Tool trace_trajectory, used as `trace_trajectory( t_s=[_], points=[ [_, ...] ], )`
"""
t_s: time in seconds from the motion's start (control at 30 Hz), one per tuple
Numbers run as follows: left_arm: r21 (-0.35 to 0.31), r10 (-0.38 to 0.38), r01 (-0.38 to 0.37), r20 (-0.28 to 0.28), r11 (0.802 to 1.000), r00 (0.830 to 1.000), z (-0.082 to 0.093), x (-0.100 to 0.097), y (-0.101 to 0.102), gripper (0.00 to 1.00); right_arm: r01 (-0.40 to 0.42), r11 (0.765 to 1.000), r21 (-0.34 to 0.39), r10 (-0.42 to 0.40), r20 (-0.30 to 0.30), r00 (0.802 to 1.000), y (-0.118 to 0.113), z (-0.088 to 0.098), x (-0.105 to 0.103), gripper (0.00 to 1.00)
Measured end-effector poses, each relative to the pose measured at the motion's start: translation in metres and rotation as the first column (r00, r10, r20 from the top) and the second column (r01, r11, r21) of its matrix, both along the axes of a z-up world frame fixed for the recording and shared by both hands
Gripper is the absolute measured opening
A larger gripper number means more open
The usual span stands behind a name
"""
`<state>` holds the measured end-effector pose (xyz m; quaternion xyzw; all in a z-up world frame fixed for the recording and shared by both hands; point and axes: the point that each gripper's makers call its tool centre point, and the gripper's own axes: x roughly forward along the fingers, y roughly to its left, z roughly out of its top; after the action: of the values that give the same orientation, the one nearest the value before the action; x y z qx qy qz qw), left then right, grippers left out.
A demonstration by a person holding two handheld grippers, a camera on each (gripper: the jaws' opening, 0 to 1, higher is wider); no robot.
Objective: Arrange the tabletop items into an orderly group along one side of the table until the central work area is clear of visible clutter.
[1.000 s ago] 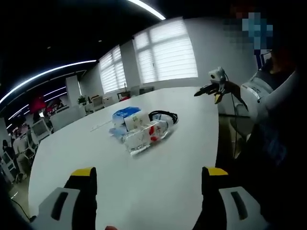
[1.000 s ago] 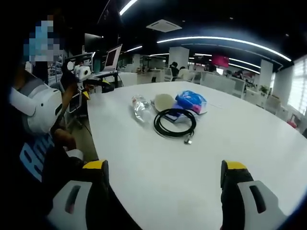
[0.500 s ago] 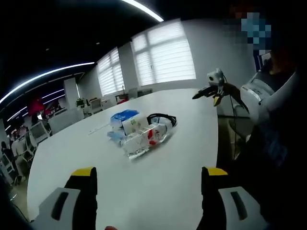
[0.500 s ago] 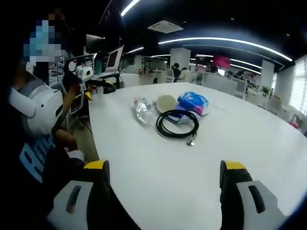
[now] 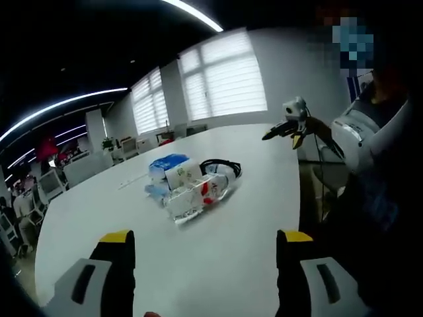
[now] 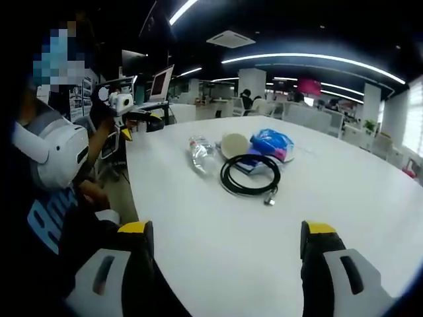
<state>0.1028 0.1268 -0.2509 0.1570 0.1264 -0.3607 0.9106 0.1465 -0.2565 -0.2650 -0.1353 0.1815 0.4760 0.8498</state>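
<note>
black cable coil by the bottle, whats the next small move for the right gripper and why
Probably ease the right gripper forward toward the black cable coil. Its jaws stand wide apart with nothing between them, bare white table lies ahead, and the coil sits nearest, in front of the plastic bottle and blue pack.

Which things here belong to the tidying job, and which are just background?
Job items: plastic water bottle, coiled black cable, blue packet, round beige item, white table.
Background: office chairs, window blinds, monitor.
</note>
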Motion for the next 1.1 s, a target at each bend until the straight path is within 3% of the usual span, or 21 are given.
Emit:
trace_trajectory(
  t_s=[1.1],
  points=[
    [-0.027,-0.029,0.029,0.011,0.999,1.000,0.001,0.012,-0.014,0.84,-0.023,0.999,0.025,0.023,-0.002,1.000,0.010,-0.001,0.002,0.84]
  ],
)
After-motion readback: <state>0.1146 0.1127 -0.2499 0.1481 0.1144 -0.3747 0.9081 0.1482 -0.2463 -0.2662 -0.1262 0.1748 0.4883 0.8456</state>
